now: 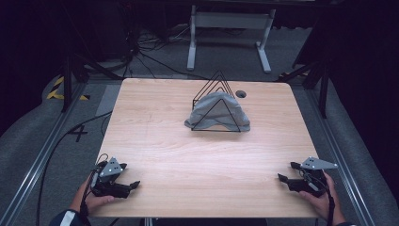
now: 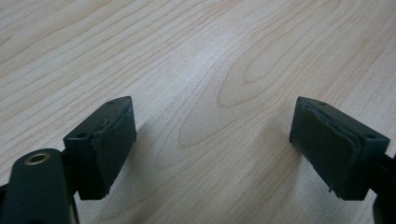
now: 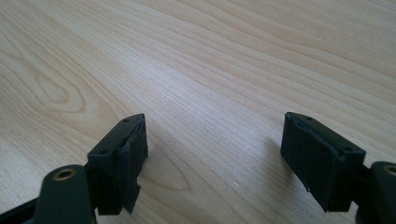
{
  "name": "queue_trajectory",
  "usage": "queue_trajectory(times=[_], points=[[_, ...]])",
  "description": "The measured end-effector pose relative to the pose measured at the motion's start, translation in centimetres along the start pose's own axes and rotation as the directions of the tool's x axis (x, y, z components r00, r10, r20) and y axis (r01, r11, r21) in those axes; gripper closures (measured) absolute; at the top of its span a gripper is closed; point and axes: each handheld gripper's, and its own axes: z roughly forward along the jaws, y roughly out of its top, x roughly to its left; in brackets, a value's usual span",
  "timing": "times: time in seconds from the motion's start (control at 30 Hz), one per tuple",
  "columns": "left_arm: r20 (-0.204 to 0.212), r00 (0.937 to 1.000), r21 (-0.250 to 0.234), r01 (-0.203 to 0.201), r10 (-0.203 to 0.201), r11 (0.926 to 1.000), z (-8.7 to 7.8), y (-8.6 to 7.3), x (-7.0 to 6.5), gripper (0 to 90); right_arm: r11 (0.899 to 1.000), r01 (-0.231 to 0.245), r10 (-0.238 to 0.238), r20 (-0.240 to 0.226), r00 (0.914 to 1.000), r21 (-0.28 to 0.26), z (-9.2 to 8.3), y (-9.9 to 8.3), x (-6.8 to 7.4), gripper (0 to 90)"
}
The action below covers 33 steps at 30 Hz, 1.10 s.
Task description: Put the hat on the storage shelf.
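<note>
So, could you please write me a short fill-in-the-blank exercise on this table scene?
1. The grey cloth is draped over a black wire ____ shaped like triangles.
2. The left tool and the right tool both have their jaws ____.
3. Between the jaws of each tool lies only bare ____.

Missing words: rack; open; wood

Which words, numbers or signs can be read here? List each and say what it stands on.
"4": a dark mark that reads like this digit, on the grey floor left of the table.
No lettering shows on the cloth, the wire rack or either gripper.
</note>
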Motion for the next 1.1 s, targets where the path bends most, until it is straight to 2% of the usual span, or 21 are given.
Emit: queue_trajectory(times=[0.27,0.83,1.1], points=[[-0.002,1.0000,0.006,-0.001,0.001,1.0000,-0.04,0.03,-0.01,14.7,1.000,-0.015,0.015,0.007,0.9999,0.001,0.04,0.04,-0.01,21.8],[-0.003,0.9999,0.004,0.010,-0.010,0.9999,-0.01,0.02,-0.10,14.4,1.000,-0.010,0.010,0.008,0.9999,0.003,0.08,0.06,-0.05,21.3],[-0.006,1.0000,0.006,0.003,-0.003,1.0000,0.00,0.07,-0.05,13.9,1.000,-0.010,0.010,0.008,0.9999,0.003,0.08,0.06,-0.05,21.3]])
